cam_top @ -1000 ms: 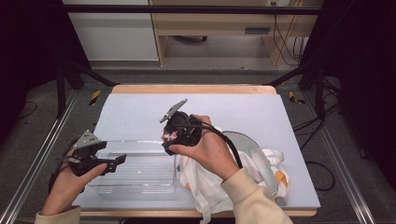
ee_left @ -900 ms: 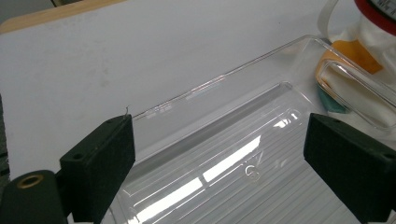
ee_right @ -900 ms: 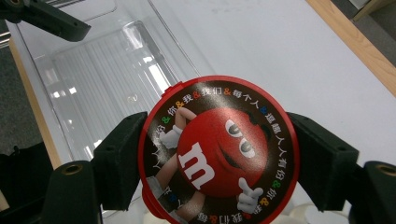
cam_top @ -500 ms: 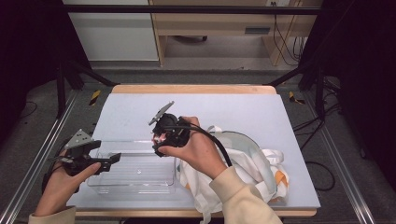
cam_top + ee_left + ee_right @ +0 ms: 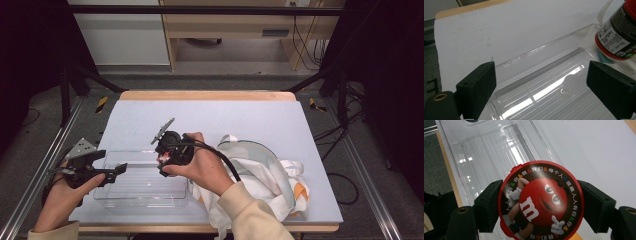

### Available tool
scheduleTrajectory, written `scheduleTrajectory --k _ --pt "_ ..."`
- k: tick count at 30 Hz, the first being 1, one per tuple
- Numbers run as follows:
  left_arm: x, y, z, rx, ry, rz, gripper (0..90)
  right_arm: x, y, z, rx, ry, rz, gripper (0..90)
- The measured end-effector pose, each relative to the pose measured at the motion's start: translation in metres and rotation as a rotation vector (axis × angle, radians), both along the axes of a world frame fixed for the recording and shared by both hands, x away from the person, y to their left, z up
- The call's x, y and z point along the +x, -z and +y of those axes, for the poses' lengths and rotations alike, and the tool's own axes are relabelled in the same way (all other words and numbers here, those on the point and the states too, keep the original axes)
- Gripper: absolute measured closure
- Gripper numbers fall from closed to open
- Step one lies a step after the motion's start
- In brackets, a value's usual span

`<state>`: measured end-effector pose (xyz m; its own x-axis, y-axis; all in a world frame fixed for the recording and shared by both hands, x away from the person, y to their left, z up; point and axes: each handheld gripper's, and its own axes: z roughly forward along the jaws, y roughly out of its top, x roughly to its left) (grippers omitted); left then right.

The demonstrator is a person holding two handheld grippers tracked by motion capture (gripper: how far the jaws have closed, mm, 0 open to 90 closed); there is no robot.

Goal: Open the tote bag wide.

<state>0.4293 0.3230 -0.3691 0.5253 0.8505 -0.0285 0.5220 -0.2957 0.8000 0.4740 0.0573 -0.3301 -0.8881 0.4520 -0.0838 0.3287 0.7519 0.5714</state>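
Right claw point(image 5: 541, 205) grips a round red-lidded candy tub point(image 5: 541, 199) above the clear ridged plastic tray point(image 5: 491, 152); left claw point(image 5: 541, 92) gapes empty over that tray's near end, on the white tabletop point(image 5: 225, 117).

One clear plastic tray point(image 5: 142, 186) lies at the lower left of the high view, and one white tote bag point(image 5: 260, 172) at its lower right. There is one red-lidded M&M's candy jar point(image 5: 541, 201), and two grippers, the left gripper point(image 5: 116, 172) and the right gripper point(image 5: 162, 160).
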Motion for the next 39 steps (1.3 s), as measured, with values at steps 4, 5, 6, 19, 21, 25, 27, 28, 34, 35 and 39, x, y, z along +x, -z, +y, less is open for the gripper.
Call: scheduleTrajectory --k 4,5,6,19,21,25,27,28,34,35,39 --pt "0.000 0.000 0.001 -0.001 -0.001 0.000 8.9 0.000 0.005 0.002 -0.005 -0.010 0.011 25.7" --pt "0.000 0.000 0.001 -0.001 -0.002 -0.001 8.9 0.000 0.006 0.003 -0.005 -0.009 0.013 25.7" --pt "0.000 0.000 0.001 -0.002 -0.002 -0.001 8.9 0.000 0.007 0.003 -0.008 -0.010 0.015 25.7" --pt "0.000 0.001 0.001 0.008 -0.002 0.002 8.9 0.002 0.019 0.003 -0.025 -0.020 0.028 25.7" --pt "0.000 0.001 0.001 0.009 -0.001 0.003 8.9 0.002 0.021 0.003 -0.026 -0.017 0.031 25.7" --pt "0.000 0.001 0.000 0.013 0.001 0.004 8.9 0.004 0.025 0.001 -0.027 -0.014 0.038 25.7" --pt "0.000 0.001 0.000 0.014 0.002 0.005 8.9 0.004 0.027 0.001 -0.029 -0.011 0.041 25.7" --pt "0.000 0.001 0.000 0.014 0.002 0.005 8.9 0.005 0.028 0.000 -0.029 -0.014 0.041 25.7" --pt "0.000 0.001 0.002 0.008 -0.003 0.004 8.9 0.006 0.032 0.000 -0.035 -0.010 0.053 25.7" --pt "0.000 0.001 0.002 0.009 -0.005 0.002 8.9 0.006 0.033 0.000 -0.034 -0.009 0.053 25.7" --pt "0.000 0.001 0.002 0.008 -0.003 0.004 9.0 0.008 0.036 0.001 -0.038 -0.004 0.058 25.7"
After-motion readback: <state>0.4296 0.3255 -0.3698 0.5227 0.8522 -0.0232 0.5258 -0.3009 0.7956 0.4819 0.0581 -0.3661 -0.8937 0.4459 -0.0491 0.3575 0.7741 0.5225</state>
